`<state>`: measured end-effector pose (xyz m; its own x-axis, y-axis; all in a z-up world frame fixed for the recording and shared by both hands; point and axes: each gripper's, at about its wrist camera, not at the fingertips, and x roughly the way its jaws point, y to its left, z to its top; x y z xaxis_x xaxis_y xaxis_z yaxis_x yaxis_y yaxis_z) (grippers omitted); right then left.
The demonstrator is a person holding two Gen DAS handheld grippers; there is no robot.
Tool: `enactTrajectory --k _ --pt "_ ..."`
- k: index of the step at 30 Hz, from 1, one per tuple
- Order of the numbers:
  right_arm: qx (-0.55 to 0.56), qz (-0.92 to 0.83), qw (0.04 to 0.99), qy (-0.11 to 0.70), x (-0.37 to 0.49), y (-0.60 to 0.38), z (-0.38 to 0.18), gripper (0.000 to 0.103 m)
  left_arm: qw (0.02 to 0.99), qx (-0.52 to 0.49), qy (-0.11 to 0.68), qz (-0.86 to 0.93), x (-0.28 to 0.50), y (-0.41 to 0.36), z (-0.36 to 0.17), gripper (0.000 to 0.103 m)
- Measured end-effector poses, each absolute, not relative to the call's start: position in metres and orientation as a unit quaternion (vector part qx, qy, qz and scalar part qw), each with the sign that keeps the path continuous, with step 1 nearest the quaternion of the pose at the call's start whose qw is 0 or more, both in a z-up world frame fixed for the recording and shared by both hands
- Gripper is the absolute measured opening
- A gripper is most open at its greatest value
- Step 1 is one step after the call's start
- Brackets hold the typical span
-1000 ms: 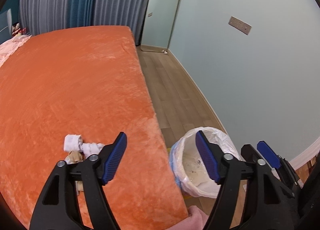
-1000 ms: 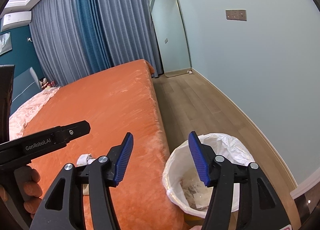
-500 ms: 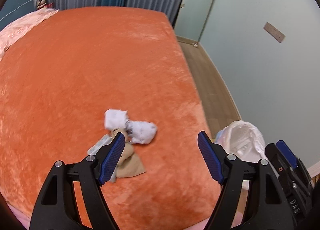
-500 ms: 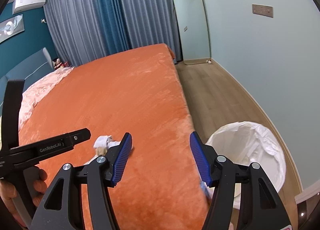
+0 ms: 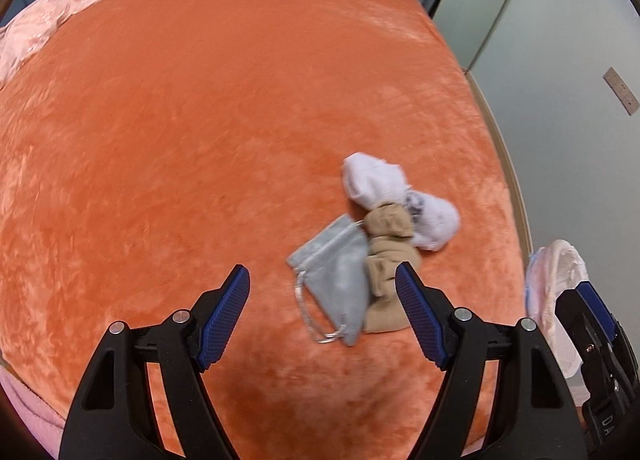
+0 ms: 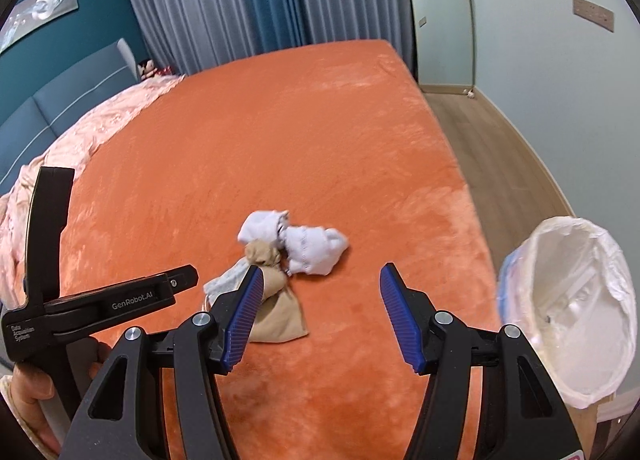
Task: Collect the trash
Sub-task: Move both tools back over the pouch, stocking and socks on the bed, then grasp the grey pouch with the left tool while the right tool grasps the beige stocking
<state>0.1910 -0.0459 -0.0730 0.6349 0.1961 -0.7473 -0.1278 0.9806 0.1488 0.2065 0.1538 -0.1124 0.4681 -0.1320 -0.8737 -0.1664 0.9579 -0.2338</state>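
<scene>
A small pile lies on the orange bed cover: a white crumpled bundle, a tan cloth piece and a flat grey drawstring pouch. My left gripper hangs open above the pile's near side, the pouch showing between its blue pads. My right gripper is open too, a little short of the white bundle, with the tan cloth by its left pad. Neither touches anything. The bin with a white liner stands off the bed's right edge.
A hand holds the left gripper's black body at lower left of the right wrist view. Pink bedding covers the bed's far left. Wooden floor runs between bed and wall, with a mirror at its far end.
Both grippers have swung left from the bin and floor over to the bed and dropped lower. The pile now sits larger and closer to the jaws. Jaw openings look unchanged.
</scene>
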Motion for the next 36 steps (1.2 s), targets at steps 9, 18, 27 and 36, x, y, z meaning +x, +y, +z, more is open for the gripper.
enactTrajectory --k 9,18,27,36 --pt "0.033 0.111 0.877 0.466 0.226 -0.003 -0.126 0.059 0.820 -0.170 0.547 0.023 0.210 0.184 -0.158 0.071" --pt "0.033 0.129 0.854 0.503 0.256 0.021 -0.166 0.057 0.804 -0.200 0.559 0.030 0.213 0.196 -0.179 0.069" --pt "0.060 0.155 0.846 0.506 0.255 0.017 -0.172 0.031 0.805 -0.206 0.556 0.015 0.230 0.184 -0.180 0.068" --pt "0.094 0.124 0.871 0.466 0.235 -0.038 -0.133 0.031 0.811 -0.169 0.560 -0.005 0.240 0.147 -0.179 0.053"
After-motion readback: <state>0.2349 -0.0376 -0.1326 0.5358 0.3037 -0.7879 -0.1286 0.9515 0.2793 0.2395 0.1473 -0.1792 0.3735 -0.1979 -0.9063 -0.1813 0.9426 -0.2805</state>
